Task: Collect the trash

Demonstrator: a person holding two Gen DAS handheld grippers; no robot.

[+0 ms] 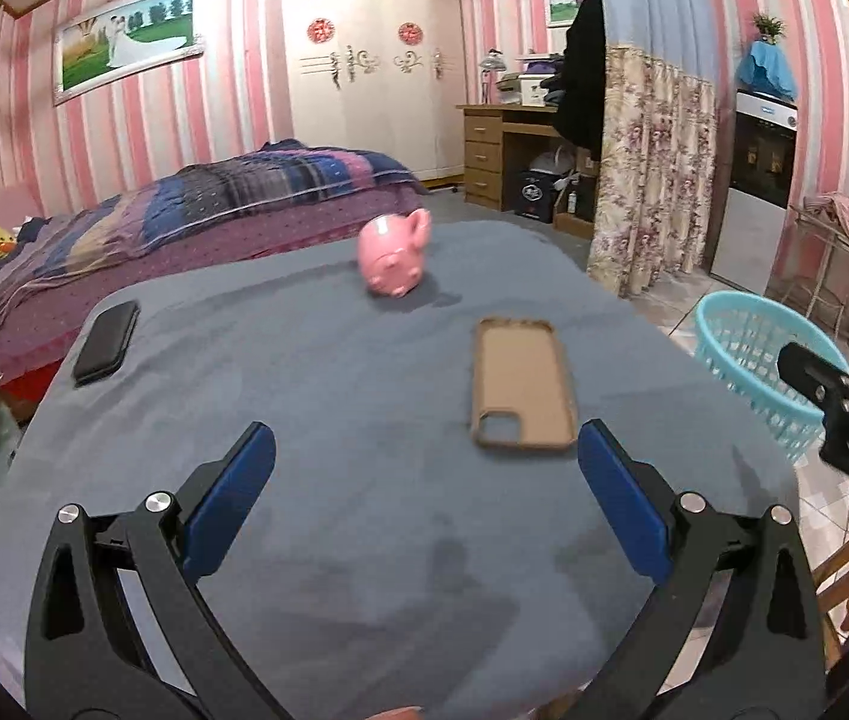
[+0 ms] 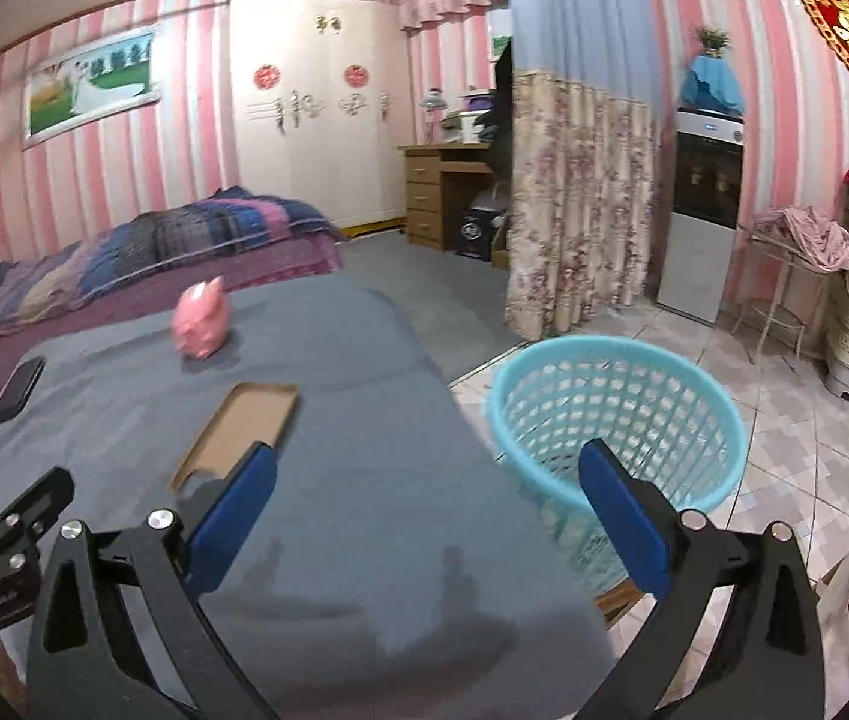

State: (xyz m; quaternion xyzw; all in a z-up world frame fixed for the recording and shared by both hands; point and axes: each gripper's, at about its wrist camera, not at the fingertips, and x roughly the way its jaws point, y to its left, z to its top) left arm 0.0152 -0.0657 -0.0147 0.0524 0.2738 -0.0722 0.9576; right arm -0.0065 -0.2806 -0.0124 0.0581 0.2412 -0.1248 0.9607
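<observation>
A light blue mesh basket [image 2: 619, 420] stands on the tiled floor just right of the table; it also shows in the left wrist view [image 1: 751, 360]. My left gripper [image 1: 424, 468] is open and empty above the grey-blue tablecloth [image 1: 334, 396], with a tan phone case [image 1: 521, 384] just ahead of its right finger. My right gripper [image 2: 424, 480] is open and empty over the table's right edge, the basket just ahead to the right. The phone case [image 2: 241, 426] lies ahead of its left finger.
A pink piggy bank [image 1: 394, 258] stands at the table's far side, also in the right wrist view [image 2: 202, 324]. A black phone [image 1: 106, 342] lies at the far left. A bed [image 1: 184, 204], a wooden desk [image 1: 502, 150] and a floral curtain [image 1: 652, 180] lie beyond.
</observation>
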